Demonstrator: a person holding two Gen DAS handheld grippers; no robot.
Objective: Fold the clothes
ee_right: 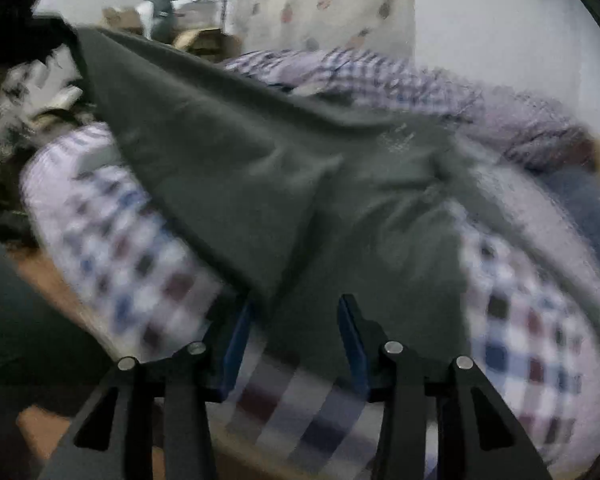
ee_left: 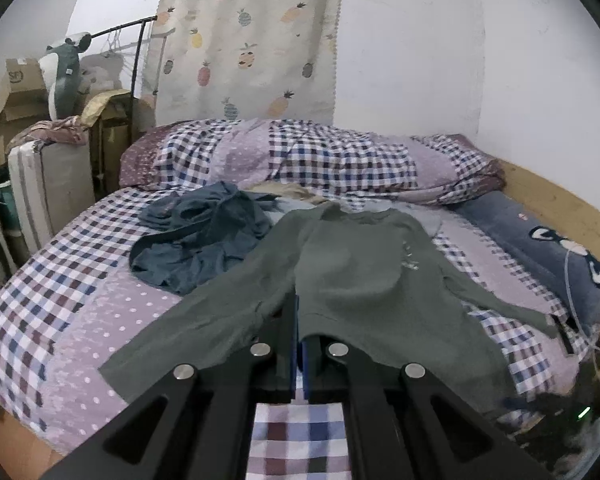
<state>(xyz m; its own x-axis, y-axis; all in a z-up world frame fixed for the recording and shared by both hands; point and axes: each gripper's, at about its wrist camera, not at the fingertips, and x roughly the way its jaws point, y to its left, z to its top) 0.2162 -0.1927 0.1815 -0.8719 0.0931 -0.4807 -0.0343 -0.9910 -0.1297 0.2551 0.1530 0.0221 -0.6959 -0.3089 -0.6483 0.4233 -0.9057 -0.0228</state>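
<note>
Green long-sleeved shirt (ee_left: 352,264) lies spread on the bed (ee_left: 60,280), collar toward the pillows and hem toward the near edge, one sleeve angled off to each side. The left claw (ee_left: 298,328) is pinched tight on the hem, its two blue-padded fingers (ee_left: 305,356) pressed together with the cloth between them. The right claw (ee_right: 296,320) stands wide apart over the same shirt (ee_right: 260,184) and grips nothing; green cloth lies between its fingers (ee_right: 352,340), though blur hides whether they touch it.

Just beside the shirt, toward the head of the bed, a blue garment (ee_left: 200,240) lies crumpled in a heap, its edge touching one sleeve. Pale cloth (ee_left: 296,196) shows behind the collar. A checked and dotted quilt (ee_left: 320,156) is bunched across the head of the bed, and a dark blue pillow (ee_left: 540,248) with a cartoon face lies along the wooden side rail.

The left view is sharp and takes in the whole bed, a pineapple-print curtain (ee_left: 252,40), cardboard boxes (ee_left: 20,92) and a stuffed toy (ee_left: 64,76). The right view is smeared by motion; it shows part of the shirt raised as a fold above the bed, which the left view does not show.

Two garments can be told apart clearly, and two claws.
</note>
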